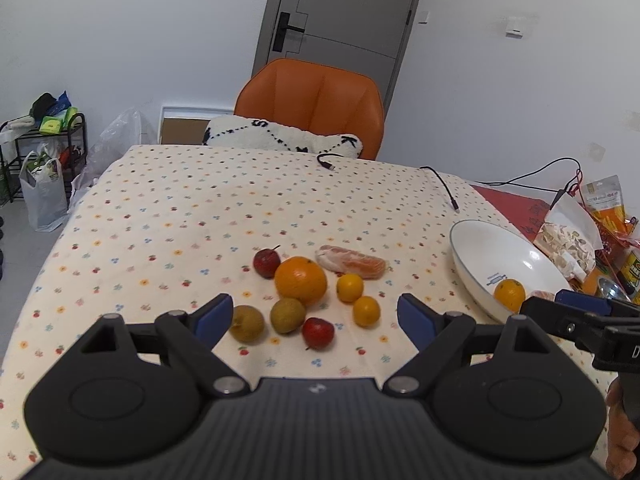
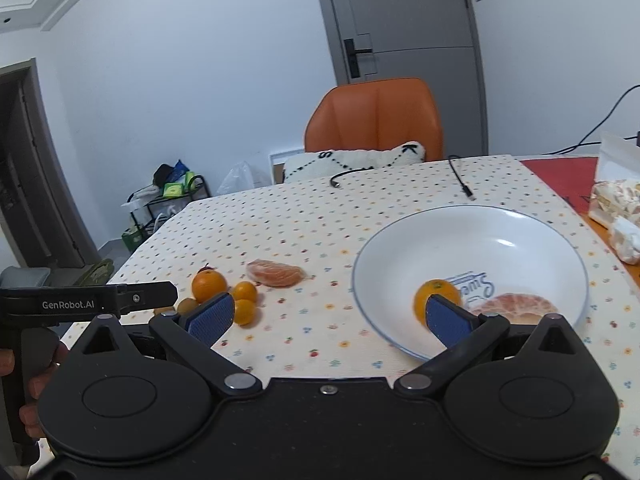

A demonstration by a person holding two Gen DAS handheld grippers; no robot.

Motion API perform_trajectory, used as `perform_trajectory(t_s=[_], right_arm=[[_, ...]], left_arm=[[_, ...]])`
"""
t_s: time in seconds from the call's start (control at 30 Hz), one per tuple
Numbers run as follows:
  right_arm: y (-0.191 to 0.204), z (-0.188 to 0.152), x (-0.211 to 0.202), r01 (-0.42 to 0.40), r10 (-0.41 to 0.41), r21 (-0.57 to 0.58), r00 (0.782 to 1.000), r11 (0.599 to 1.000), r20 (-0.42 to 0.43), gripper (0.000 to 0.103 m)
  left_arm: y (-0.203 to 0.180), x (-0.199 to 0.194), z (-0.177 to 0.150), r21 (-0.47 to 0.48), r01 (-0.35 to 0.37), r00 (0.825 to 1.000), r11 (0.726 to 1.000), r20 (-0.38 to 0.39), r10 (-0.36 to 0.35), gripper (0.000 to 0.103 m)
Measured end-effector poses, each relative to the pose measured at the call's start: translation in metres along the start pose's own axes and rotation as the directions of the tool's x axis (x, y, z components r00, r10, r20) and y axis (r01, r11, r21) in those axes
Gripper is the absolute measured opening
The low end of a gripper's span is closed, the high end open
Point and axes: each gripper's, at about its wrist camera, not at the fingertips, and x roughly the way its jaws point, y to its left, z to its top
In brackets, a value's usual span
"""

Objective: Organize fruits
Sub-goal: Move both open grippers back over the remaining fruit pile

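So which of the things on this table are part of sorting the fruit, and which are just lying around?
Part of the job:
- white bowl
- small orange in the bowl
- big orange
- peeled citrus segment
- red fruits
- brown fruits

Lying about:
- black cable
- snack bags
- orange chair

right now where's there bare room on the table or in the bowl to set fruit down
The far half of the white bowl is bare; a small orange and a peeled citrus piece fill its near side. The tablecloth is bare between the fruit pile and the pillow, and between pile and bowl. It is crowded around the big orange.
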Motion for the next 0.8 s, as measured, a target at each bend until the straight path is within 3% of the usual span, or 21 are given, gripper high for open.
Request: perform_trajectory(t_s=[0.53,0.8], right_arm=[[0.025,-0.005,0.021,-0.069,0.068,-0.018,0.996,0.997,-0.059,0.103],[0.042,-0.004,0.033,-0.107,0.102,-0.048,0.991,0.993,-0.092,0.101]], left_arm=[[0.042,-0.004,-0.016,-0.096,-0.044,0.999,0.994,-0.028,0.042,0.085],[0.051,0.006,-0.019,-0.118,-0.043,0.999,0.992,-0.032,0.039,0.069]])
